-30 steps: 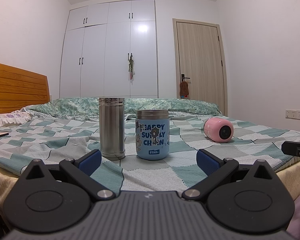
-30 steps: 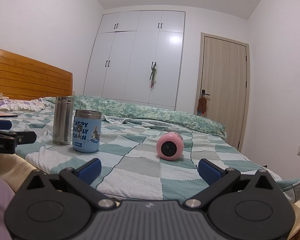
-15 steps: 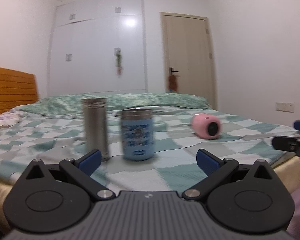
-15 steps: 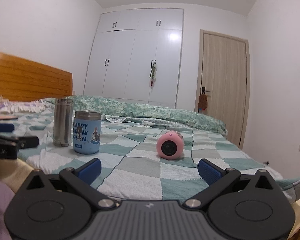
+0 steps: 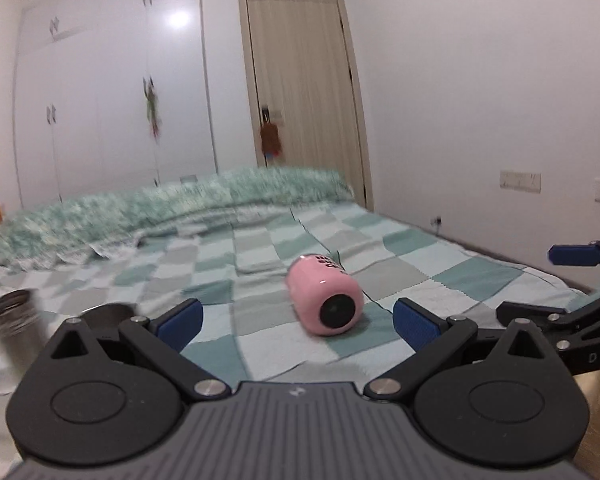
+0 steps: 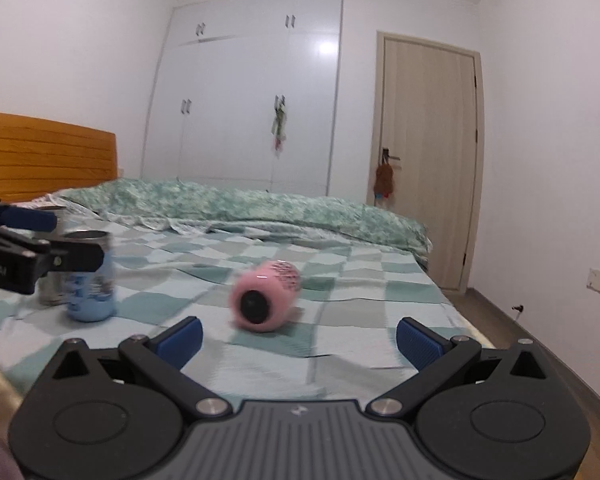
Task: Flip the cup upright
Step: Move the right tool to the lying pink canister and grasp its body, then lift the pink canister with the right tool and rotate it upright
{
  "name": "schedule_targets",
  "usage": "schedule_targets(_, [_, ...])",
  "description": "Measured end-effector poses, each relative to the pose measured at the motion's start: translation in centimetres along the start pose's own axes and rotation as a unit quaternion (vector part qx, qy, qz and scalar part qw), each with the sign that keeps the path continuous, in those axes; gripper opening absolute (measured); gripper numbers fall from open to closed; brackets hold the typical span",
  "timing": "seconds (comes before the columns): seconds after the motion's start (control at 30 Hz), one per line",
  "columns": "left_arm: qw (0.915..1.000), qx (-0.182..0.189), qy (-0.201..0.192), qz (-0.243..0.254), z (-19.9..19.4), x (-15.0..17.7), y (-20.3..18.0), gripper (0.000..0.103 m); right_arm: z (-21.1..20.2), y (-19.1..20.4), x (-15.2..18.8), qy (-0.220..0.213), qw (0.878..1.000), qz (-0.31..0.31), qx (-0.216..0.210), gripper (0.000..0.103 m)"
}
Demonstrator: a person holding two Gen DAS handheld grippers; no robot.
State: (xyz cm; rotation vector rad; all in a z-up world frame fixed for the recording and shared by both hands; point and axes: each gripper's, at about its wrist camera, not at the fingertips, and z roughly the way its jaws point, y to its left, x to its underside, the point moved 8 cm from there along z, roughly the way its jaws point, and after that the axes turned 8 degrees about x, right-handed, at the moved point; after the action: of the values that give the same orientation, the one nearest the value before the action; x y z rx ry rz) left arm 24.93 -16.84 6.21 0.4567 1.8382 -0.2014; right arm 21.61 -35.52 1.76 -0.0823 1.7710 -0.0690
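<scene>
1 pink cup (image 5: 323, 297) lies on its side on the checked bedspread (image 5: 260, 248), its dark round end turned toward both cameras, so it has yet to be stood up. It sits ahead of the left gripper (image 5: 296, 320), framed between that gripper's 2 blue pads, and apart from them. The jaws stand wide, holding nothing, probably spread to take the cup's body across its width. The right gripper (image 6: 298, 338) points at the cup too, also wide and empty, with the cup a little left of its centre line. Both views are blurred, so the print on the cup cannot be read. Off to the left stand a blue cup (image 6: 91, 280) and a steel cylinder (image 5: 18, 320), both upright and well apart from the pink one.
</scene>
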Motion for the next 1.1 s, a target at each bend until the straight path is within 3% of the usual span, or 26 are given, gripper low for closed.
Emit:
schedule_targets(0.13, [0.9976,0.005,0.066,-0.022,7.1,-1.6,0.0,0.103,4.9,-3.5,-1.2,0.029,1.000,0.002,0.010,0.103])
schedule_targets(0.27, [0.9900,-0.013,0.138,-0.029,14.7,-2.5,0.5,0.103,10.4,-5.9,-2.4,0.059,0.998,-0.005,0.007,0.103])
schedule_targets(0.43, [0.9701,-0.024,0.228,-0.079,22.8,-1.3,2.3,0.103,17.0,-7.8,-2.6,0.107,0.994,-0.002,-0.011,0.103])
schedule_targets(0.53, [0.9529,-0.017,0.279,-0.119,25.4,0.3,2.9,0.103,20.1,-7.5,-2.3,0.128,0.991,0.001,-0.026,0.103])
schedule_targets(0.57, [0.9457,-0.014,0.297,-0.132,25.8,1.1,3.1,0.101,20.9,-7.5,-2.2,0.135,0.990,0.004,-0.035,0.103])
schedule_targets(0.63, [0.9345,0.008,0.312,-0.172,26.2,2.0,3.2,0.086,22.2,-7.1,-1.8,0.151,0.987,0.004,-0.051,0.103])
schedule_targets(0.77, [0.9392,0.010,0.304,-0.160,25.1,1.8,2.8,0.086,22.7,-5.9,-0.9,0.163,0.984,-0.015,-0.069,0.103])
schedule_targets(1.1, [0.9474,0.034,0.289,-0.134,18.3,0.5,1.2,0.086,16.2,-3.9,-2.4,0.157,0.984,-0.032,-0.082,0.103])
